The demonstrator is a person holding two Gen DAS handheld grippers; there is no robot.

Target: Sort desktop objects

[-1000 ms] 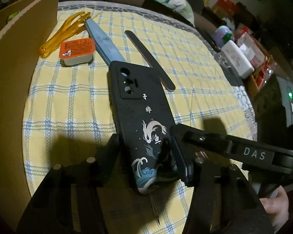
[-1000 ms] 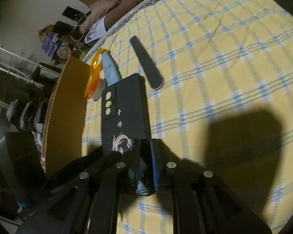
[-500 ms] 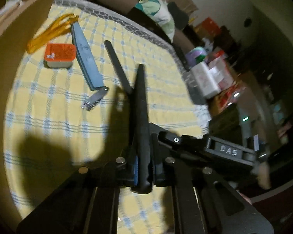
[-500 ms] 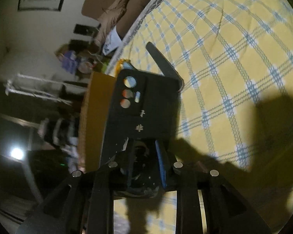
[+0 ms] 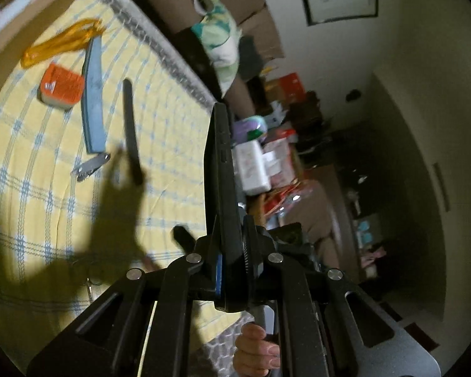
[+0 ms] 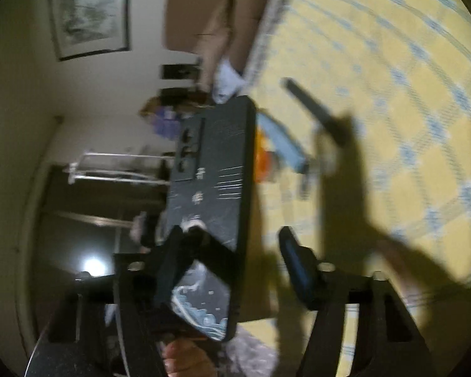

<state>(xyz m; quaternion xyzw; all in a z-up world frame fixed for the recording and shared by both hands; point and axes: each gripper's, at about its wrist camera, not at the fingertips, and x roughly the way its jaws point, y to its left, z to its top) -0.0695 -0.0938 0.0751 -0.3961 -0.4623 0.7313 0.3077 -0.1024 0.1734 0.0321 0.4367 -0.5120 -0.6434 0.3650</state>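
A black phone (image 5: 219, 172) with white drawings on its back (image 6: 213, 182) is held up off the yellow checked tablecloth (image 5: 47, 188), edge-on in the left wrist view. My left gripper (image 5: 232, 251) is shut on its lower end. In the right wrist view the phone stands between the opening jaws of my right gripper (image 6: 232, 257). It lies close to the left finger, and the blue-padded right finger (image 6: 295, 260) is well clear of it.
On the cloth lie an orange-lidded cup (image 5: 61, 86), a blue file (image 5: 92, 94), a black strip (image 5: 131, 128), a small metal clipper (image 5: 91, 165) and an orange plastic piece (image 5: 62, 42). A cardboard box wall (image 5: 31, 15) borders the far left. Cluttered shelves stand beyond the table edge.
The phone went from flat on the cloth to raised and turned on edge. My left gripper shut on it and lifted. My right gripper's jaws, shut on it before, have spread apart.
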